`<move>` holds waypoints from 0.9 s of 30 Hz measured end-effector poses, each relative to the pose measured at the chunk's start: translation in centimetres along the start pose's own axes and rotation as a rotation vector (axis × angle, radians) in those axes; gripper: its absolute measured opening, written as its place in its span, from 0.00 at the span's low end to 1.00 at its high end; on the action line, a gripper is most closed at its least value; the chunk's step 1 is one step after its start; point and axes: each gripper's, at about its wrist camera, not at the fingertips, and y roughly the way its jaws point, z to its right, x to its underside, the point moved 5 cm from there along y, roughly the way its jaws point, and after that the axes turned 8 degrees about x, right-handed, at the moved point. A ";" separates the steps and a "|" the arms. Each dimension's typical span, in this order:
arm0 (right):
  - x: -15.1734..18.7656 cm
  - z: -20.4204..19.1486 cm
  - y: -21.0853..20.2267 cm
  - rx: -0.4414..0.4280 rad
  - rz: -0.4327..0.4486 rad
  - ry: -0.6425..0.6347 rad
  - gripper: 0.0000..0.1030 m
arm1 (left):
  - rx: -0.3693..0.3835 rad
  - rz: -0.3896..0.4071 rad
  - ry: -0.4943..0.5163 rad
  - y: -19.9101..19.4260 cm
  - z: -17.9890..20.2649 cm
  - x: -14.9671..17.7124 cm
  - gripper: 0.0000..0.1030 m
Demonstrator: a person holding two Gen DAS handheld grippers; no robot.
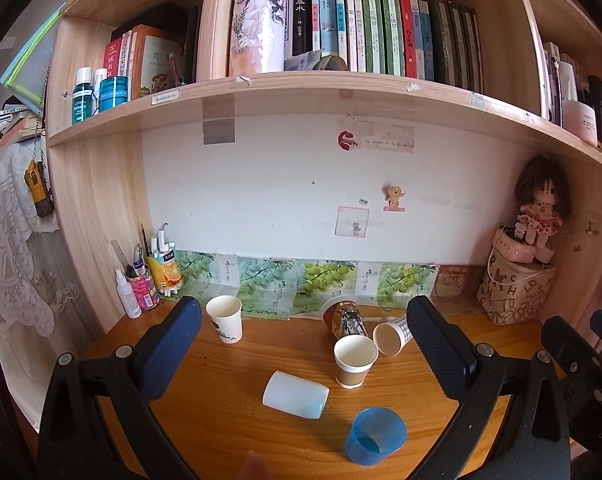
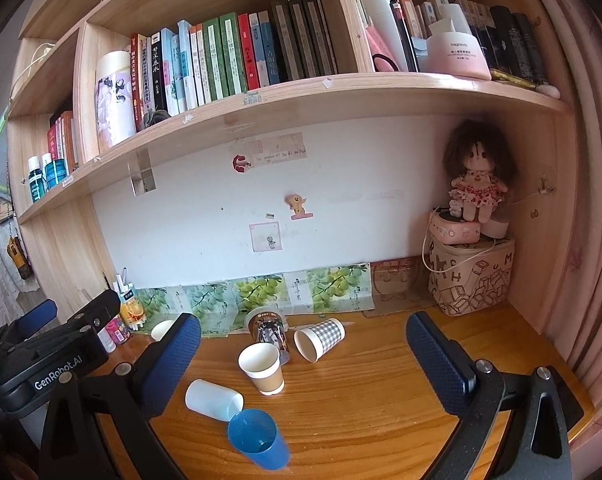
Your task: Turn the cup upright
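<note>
Several cups are on the wooden desk (image 1: 229,412). A translucent white cup (image 1: 295,395) lies on its side near the front; it also shows in the right wrist view (image 2: 213,400). A checked paper cup (image 1: 392,335) (image 2: 319,338) lies on its side further back. A dark printed cup (image 1: 343,316) (image 2: 268,330) lies tipped behind them. A blue cup (image 1: 375,436) (image 2: 257,444), a brown-sleeved paper cup (image 1: 355,361) (image 2: 261,367) and a white paper cup (image 1: 225,319) stand upright. My left gripper (image 1: 305,340) and right gripper (image 2: 301,344) are open and empty, above the desk's front.
A pen holder and spray bottle (image 1: 127,294) stand at the back left. A printed bag with a doll (image 2: 471,276) fills the back right corner. Grape-print cards (image 1: 313,282) line the wall. A bookshelf (image 1: 301,92) hangs overhead.
</note>
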 end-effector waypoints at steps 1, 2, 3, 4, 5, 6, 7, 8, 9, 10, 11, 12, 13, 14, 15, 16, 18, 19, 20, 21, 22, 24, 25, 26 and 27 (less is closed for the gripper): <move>0.1 0.0 0.1 0.001 -0.009 -0.004 1.00 | 0.001 -0.005 -0.001 0.1 0.0 0.1 1.00; 0.2 -0.1 0.2 0.003 -0.015 -0.007 1.00 | 0.001 -0.010 -0.004 0.1 0.0 0.2 1.00; 0.3 -0.1 0.2 0.004 -0.020 -0.009 1.00 | 0.002 -0.014 -0.007 0.2 0.0 0.3 1.00; 0.3 -0.1 0.3 0.004 -0.026 -0.011 1.00 | 0.005 -0.020 -0.011 0.3 0.0 0.4 1.00; 0.4 -0.1 0.3 0.005 -0.031 -0.014 1.00 | 0.005 -0.026 -0.012 0.4 0.0 0.5 1.00; 0.5 -0.2 0.4 0.006 -0.036 -0.016 1.00 | 0.004 -0.032 -0.013 0.5 -0.1 0.5 1.00; 0.5 -0.2 0.4 0.006 -0.039 -0.019 1.00 | 0.002 -0.038 -0.015 0.6 -0.1 0.6 1.00; 0.6 -0.3 0.5 0.005 -0.044 -0.021 1.00 | 0.000 -0.041 -0.017 0.6 -0.1 0.7 1.00; 0.7 -0.3 0.5 0.004 -0.049 -0.023 1.00 | -0.001 -0.045 -0.019 0.6 -0.2 0.8 1.00; 0.7 -0.3 0.6 0.004 -0.054 -0.025 1.00 | -0.002 -0.049 -0.021 0.6 -0.2 0.8 1.00; 0.8 -0.4 0.6 0.003 -0.058 -0.027 1.00 | -0.004 -0.052 -0.023 0.7 -0.3 0.9 1.00; 0.9 -0.4 0.7 0.003 -0.062 -0.028 1.00 | -0.006 -0.055 -0.024 0.7 -0.3 0.9 1.00; 0.9 -0.4 0.7 0.002 -0.064 -0.028 1.00 | -0.008 -0.058 -0.025 0.8 -0.3 1.0 1.00; 0.9 -0.5 0.7 0.000 -0.065 -0.029 1.00 | -0.009 -0.060 -0.024 0.8 -0.3 1.1 1.00; 1.0 -0.5 0.7 -0.002 -0.067 -0.030 1.00 | -0.011 -0.060 -0.024 0.8 -0.3 1.1 1.00; 0.9 -0.6 0.8 -0.004 -0.068 -0.031 1.00 | -0.013 -0.061 -0.024 0.8 -0.3 1.1 1.00; 1.0 -0.7 0.9 -0.010 -0.071 -0.032 1.00 | -0.021 -0.060 -0.023 0.7 -0.4 1.0 1.00; 1.0 -0.7 0.9 -0.012 -0.071 -0.032 1.00 | -0.026 -0.059 -0.023 0.7 -0.4 1.0 1.00; 1.0 -0.8 0.9 -0.015 -0.073 -0.032 1.00 | -0.028 -0.058 -0.024 0.7 -0.6 1.0 1.00; 1.1 -0.8 1.0 -0.019 -0.075 -0.032 1.00 | -0.029 -0.057 -0.024 0.7 -0.6 1.0 1.00; 1.1 -0.9 1.0 -0.020 -0.076 -0.033 1.00 | -0.030 -0.057 -0.024 0.7 -0.7 1.0 1.00; 1.1 -1.1 1.1 -0.025 -0.079 -0.036 1.00 | -0.028 -0.060 -0.022 0.7 -0.7 1.0 1.00; 1.1 -1.1 1.1 -0.026 -0.080 -0.037 1.00 | -0.029 -0.060 -0.019 0.7 -0.7 1.0 1.00; 1.1 -1.2 1.1 -0.027 -0.080 -0.038 1.00 | -0.028 -0.060 -0.018 0.7 -0.7 1.0 1.00; 1.1 -1.2 1.1 -0.027 -0.081 -0.038 1.00 | -0.029 -0.060 -0.018 0.7 -0.7 1.0 1.00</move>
